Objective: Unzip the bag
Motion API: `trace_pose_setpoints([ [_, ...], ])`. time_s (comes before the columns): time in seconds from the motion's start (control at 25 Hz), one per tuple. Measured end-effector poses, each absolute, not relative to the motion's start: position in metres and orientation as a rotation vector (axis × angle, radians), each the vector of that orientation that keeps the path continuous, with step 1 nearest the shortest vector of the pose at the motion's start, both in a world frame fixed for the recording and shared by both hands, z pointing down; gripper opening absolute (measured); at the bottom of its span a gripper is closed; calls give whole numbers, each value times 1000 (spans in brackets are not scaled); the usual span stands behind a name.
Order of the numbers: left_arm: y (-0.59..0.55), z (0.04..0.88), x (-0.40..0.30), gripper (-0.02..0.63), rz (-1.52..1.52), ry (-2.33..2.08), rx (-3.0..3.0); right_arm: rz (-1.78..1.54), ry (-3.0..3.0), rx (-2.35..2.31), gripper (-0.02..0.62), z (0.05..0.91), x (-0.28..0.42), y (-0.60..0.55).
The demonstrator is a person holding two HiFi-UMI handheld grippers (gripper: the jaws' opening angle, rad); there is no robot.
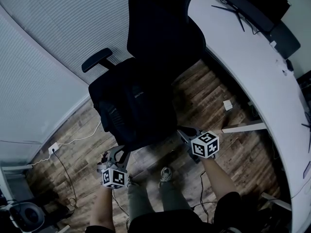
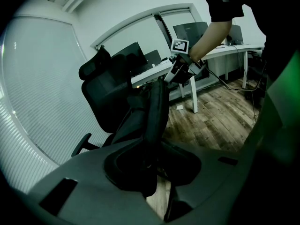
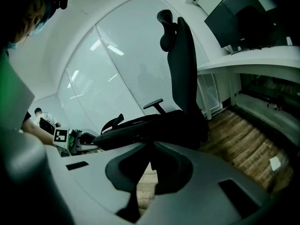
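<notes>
A black bag (image 1: 138, 110) lies across the seat of a black office chair (image 1: 165, 33). My left gripper (image 1: 118, 153) is at the bag's near left end. In the left gripper view its jaws (image 2: 152, 165) are shut on a dark fold of the bag (image 2: 152, 111), which rises away from them. My right gripper (image 1: 183, 132) is at the bag's near right corner. In the right gripper view a dark strip of the bag (image 3: 154, 130) runs down between the jaws (image 3: 149, 170), which look shut on it. No zip or pull shows in the dark fabric.
The chair's armrest (image 1: 96, 59) juts out to the left. A white curved desk (image 1: 252, 67) with a leg (image 1: 243, 127) stands at the right. A white scrap (image 1: 227, 105), cables (image 1: 65, 166) and a wall socket (image 1: 53, 147) are on the wood floor. My shoe (image 1: 165, 174) is below the bag.
</notes>
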State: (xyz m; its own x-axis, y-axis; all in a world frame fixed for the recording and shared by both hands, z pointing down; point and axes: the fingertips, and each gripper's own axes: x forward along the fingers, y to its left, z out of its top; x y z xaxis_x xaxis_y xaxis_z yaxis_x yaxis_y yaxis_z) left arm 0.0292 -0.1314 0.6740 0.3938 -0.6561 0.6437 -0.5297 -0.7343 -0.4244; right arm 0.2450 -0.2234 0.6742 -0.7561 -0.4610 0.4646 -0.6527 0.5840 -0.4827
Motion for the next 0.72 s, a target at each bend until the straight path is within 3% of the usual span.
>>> trace_pose_setpoints([
  [0.48,-132,677,48,103,-1212,1091,-2516,1096,-2392,1113,51,699,269,-244],
  [0.72,-133,676,54,106,-1209,1150,-2559,1016,-2416,1072,52,697,270,-235],
])
